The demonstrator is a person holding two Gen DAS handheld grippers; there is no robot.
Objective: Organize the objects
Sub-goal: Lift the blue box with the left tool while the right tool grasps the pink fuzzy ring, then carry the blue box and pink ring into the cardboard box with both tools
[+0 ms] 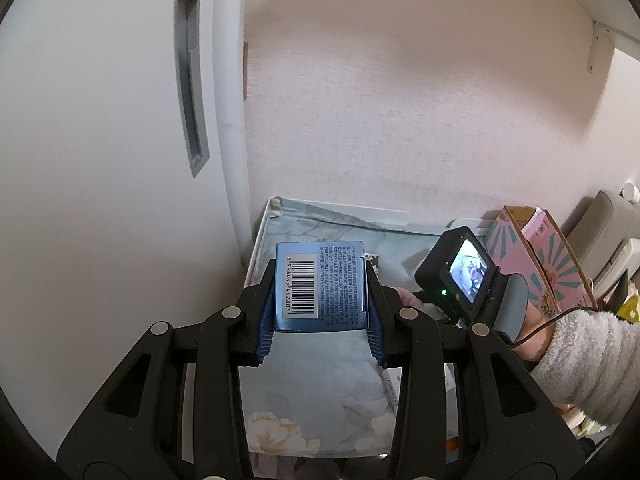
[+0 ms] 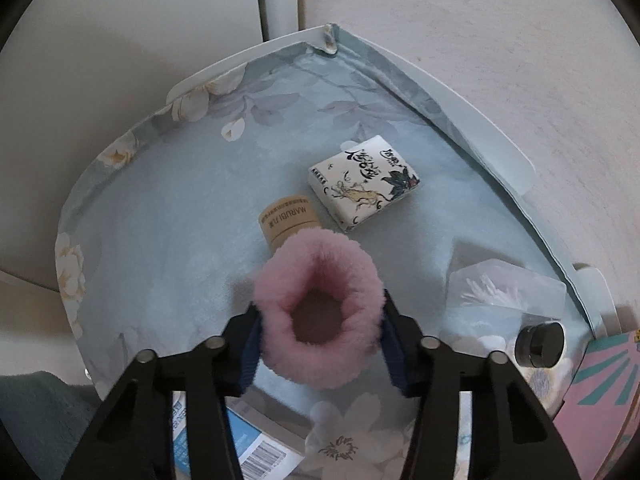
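Observation:
My left gripper (image 1: 320,300) is shut on a blue box (image 1: 320,284) with a barcode, held above the table's flowered blue cloth (image 1: 312,380). My right gripper (image 2: 320,328) is shut on a pink fluffy ring (image 2: 320,316), held over the same cloth (image 2: 180,220). Beyond the ring lie a tan cardboard tube (image 2: 288,220) and a white illustrated tissue pack (image 2: 364,184). The right gripper's camera body (image 1: 460,276) and the person's sleeved arm (image 1: 584,356) show at the right in the left wrist view.
A pink and teal box (image 1: 540,264) stands at the right of the table. A clear plastic packet (image 2: 500,292) and a small black jar (image 2: 540,344) lie at the right. A blue-white carton (image 2: 248,452) lies near the front. A white cabinet door (image 1: 100,160) and a wall (image 1: 400,100) bound the table.

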